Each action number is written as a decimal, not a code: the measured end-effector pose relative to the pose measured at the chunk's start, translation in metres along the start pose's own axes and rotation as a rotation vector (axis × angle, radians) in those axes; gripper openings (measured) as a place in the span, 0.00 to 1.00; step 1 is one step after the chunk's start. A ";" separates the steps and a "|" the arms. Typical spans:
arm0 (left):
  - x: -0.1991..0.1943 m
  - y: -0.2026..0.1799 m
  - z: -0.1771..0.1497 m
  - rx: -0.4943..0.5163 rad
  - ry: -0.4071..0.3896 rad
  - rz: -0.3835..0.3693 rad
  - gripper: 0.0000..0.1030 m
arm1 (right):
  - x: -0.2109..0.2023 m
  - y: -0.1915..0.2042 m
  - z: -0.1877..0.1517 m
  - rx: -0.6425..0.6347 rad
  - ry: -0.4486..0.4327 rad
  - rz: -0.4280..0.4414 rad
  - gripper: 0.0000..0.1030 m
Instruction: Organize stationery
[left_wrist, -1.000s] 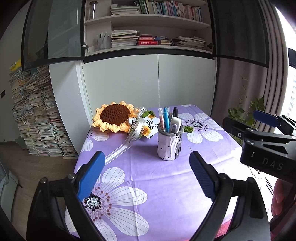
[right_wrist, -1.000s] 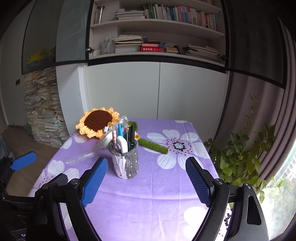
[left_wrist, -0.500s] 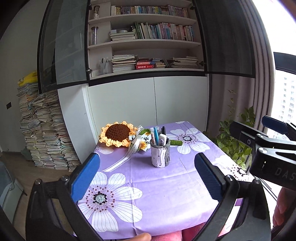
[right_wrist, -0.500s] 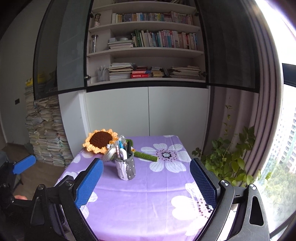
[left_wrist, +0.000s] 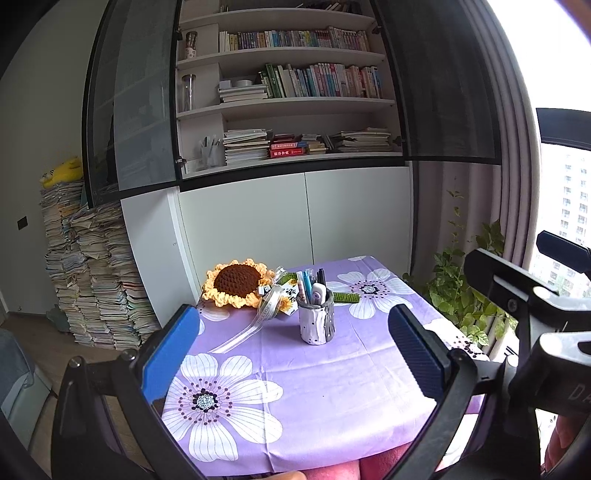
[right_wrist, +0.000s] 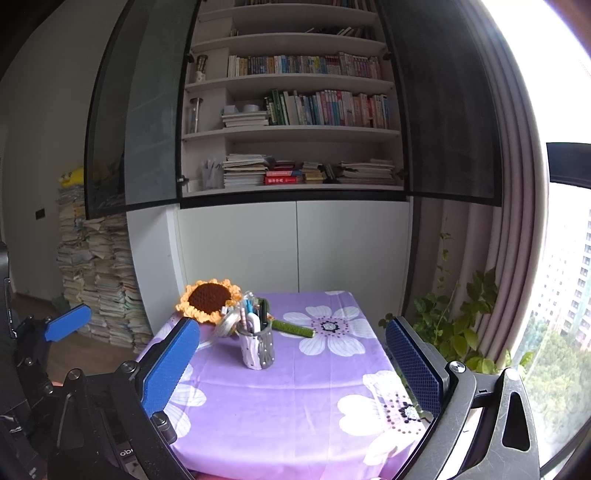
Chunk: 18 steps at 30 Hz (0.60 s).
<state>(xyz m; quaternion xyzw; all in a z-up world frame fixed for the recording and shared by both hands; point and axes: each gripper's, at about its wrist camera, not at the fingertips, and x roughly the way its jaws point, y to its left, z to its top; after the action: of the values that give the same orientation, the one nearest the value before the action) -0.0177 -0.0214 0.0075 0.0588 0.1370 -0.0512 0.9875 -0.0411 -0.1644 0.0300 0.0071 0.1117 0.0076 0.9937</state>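
So both claws are hanging back off the near edge of the table with the purple flower-print tablecloth (left_wrist: 332, 373), and neither one is holding anything. The left gripper (left_wrist: 295, 350) has its blue pads spread wide with nothing between them. The right gripper (right_wrist: 295, 365) has just been opening its jaws and they're empty too.

The grey-and-white spotted pen cup (left_wrist: 316, 321) stands upright mid-table, stuffed with pens and what looks like a white correction tape. It sits just beside the crocheted sunflower with the brown centre (left_wrist: 238, 282) and its clear ribbon (left_wrist: 255, 325). A green knitted stem-looking piece (right_wrist: 293, 328) lies behind the cup.

I can't spot any loose stationery on the cloth, so I'd guess the sorting is basically done. If so, the next move asks for nothing more than a quick check for strays.
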 end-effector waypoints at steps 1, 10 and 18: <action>-0.001 0.001 0.000 -0.001 -0.002 0.000 0.99 | 0.000 0.000 0.000 0.003 0.000 0.002 0.98; -0.003 0.004 -0.001 -0.014 0.003 0.002 0.99 | -0.001 -0.005 -0.004 0.022 0.008 0.006 0.98; -0.002 0.003 -0.003 -0.009 0.010 -0.002 0.99 | 0.000 -0.005 -0.006 0.020 0.014 0.008 0.98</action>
<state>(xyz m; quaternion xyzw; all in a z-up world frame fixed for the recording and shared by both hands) -0.0198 -0.0177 0.0060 0.0545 0.1424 -0.0512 0.9870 -0.0425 -0.1696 0.0242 0.0175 0.1189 0.0106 0.9927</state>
